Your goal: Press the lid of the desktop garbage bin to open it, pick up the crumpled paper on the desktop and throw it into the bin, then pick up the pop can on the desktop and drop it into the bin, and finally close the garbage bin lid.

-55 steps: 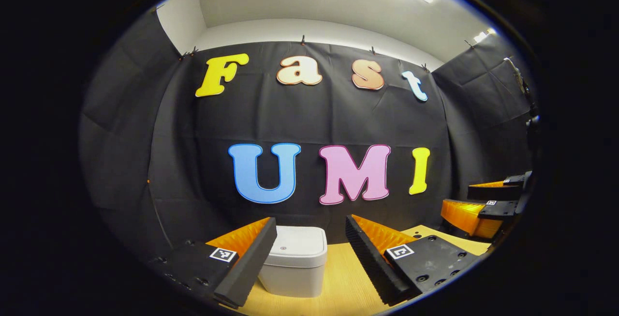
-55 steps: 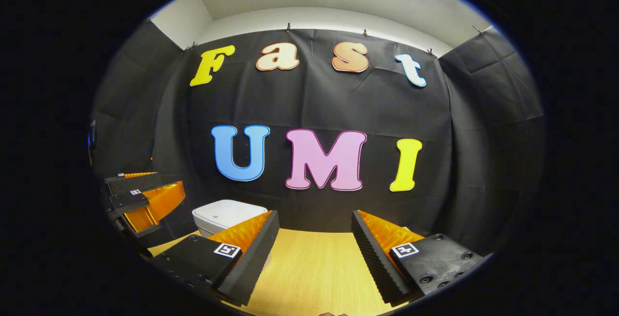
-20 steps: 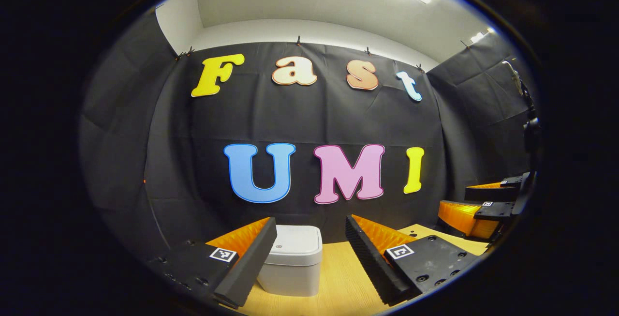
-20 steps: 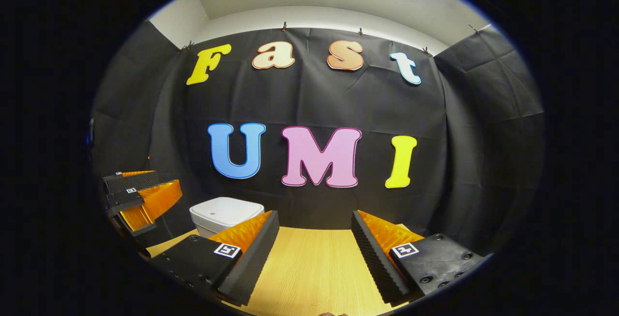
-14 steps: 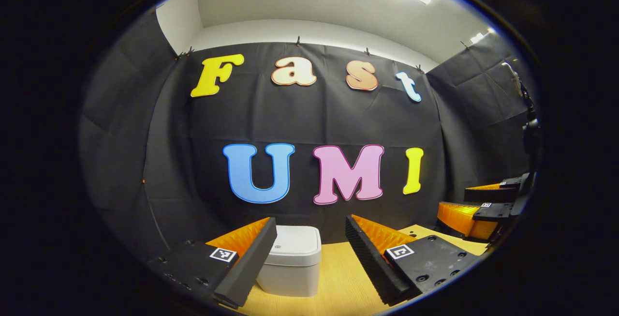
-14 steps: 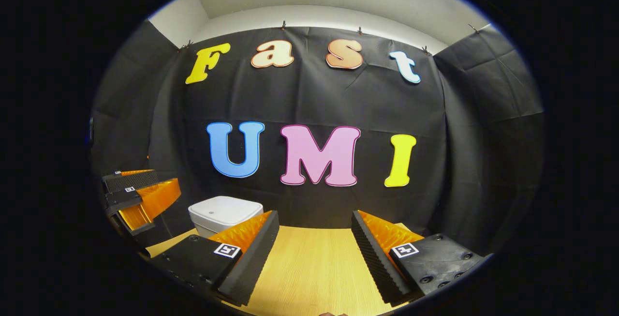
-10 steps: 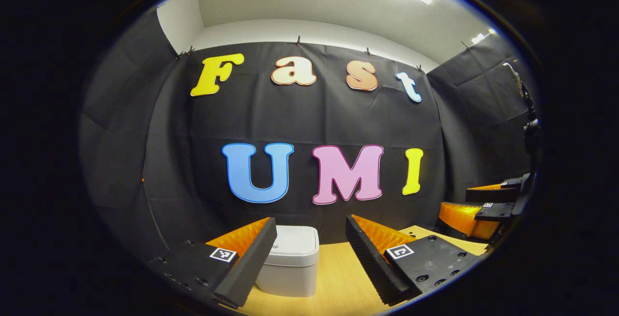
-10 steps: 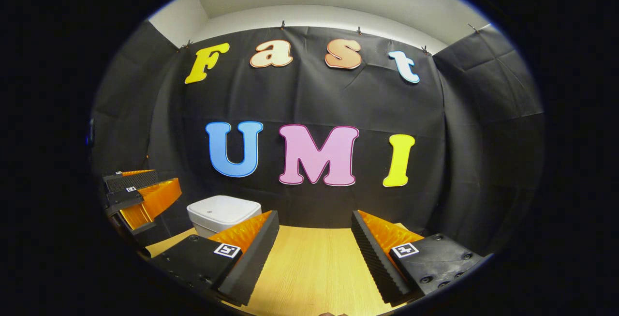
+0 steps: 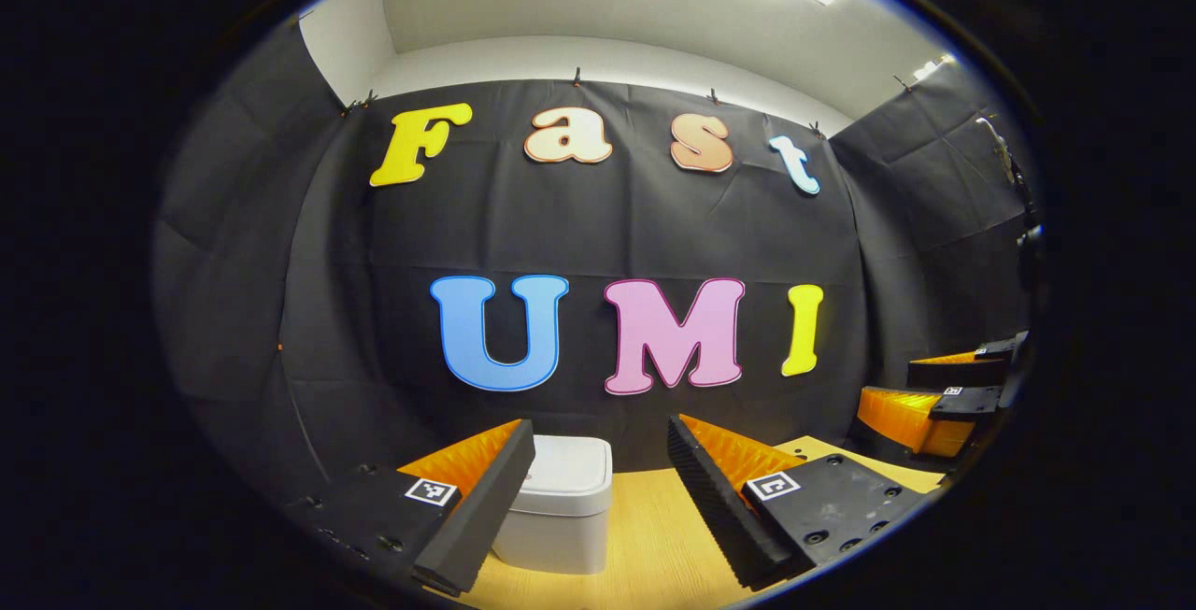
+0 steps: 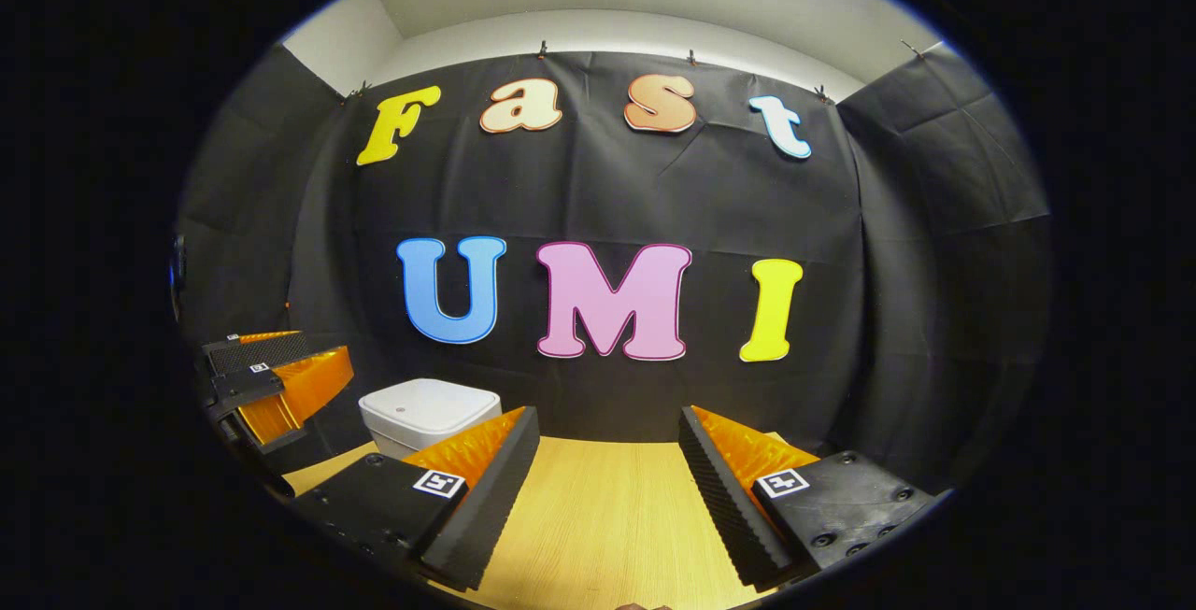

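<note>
Surface: wooden desktop [image 10: 598,517] before the black booth wall.
Bin: white garbage bin [image 9: 556,517] stands at the desktop's far edge, lid [image 10: 425,404] shut.
Left gripper [image 9: 598,465]: jaws spread wide, empty; bin just ahead between its fingers, partly behind one. Since 0.5 s ago the bin sits a touch further left in this view.
Right gripper [image 10: 607,446]: jaws wide apart, empty; bin ahead to its left, bare desktop between the fingers, framing almost unchanged.

Right gripper [image 10: 607,461] above wooden tabletop [image 10: 607,526], jaws spread wide, nothing between; white bin [image 10: 425,414] far left, lid closed; left gripper [image 10: 271,386] beside it.
</note>
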Tool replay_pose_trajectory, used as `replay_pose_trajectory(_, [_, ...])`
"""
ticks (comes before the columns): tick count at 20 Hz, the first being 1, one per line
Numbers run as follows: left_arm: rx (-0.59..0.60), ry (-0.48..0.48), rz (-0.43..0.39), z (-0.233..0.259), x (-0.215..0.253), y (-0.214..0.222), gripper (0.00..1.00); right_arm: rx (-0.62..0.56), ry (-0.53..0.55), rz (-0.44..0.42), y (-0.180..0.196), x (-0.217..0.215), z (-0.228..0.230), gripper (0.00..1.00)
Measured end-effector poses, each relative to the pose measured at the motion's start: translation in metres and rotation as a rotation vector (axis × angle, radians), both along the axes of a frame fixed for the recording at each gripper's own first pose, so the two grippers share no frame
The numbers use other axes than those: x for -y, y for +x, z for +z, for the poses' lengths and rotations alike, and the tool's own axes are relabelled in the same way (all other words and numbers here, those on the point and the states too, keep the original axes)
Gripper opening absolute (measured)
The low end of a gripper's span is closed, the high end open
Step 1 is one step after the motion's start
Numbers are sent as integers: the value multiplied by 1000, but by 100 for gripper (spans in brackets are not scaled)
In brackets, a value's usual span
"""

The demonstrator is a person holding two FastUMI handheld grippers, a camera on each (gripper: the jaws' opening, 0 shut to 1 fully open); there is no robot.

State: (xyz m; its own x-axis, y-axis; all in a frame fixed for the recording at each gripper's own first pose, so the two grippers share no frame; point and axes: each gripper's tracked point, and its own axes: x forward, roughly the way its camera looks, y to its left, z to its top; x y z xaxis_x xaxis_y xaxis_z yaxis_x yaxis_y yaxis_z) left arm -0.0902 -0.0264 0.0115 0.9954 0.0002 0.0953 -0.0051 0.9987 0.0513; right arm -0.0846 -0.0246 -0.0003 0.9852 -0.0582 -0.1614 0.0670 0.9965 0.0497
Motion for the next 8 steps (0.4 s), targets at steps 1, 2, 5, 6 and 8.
replay_pose_trajectory(1, [3, 2, 3, 1, 0, 0, 96, 0, 0, 4, 0, -1, -1, 97])
replay_pose_trajectory(2, [5, 5, 4, 2, 0, -1, 96, 0, 1, 6, 1, -1, 0, 97])
replay_pose_trajectory(5, [3, 18, 7, 1, -1, 2, 96, -3, 8, 11, 5, -3, -3, 97])
replay_pose_trajectory(6, [5, 19, 8, 2, -2, 2, 96, -3, 10, 12, 6, -3, -3, 97])
replay_pose_trajectory(8, [5, 15, 11, 2, -3, 4, 96, 1, 4, 13, 9, -4, -2, 97])
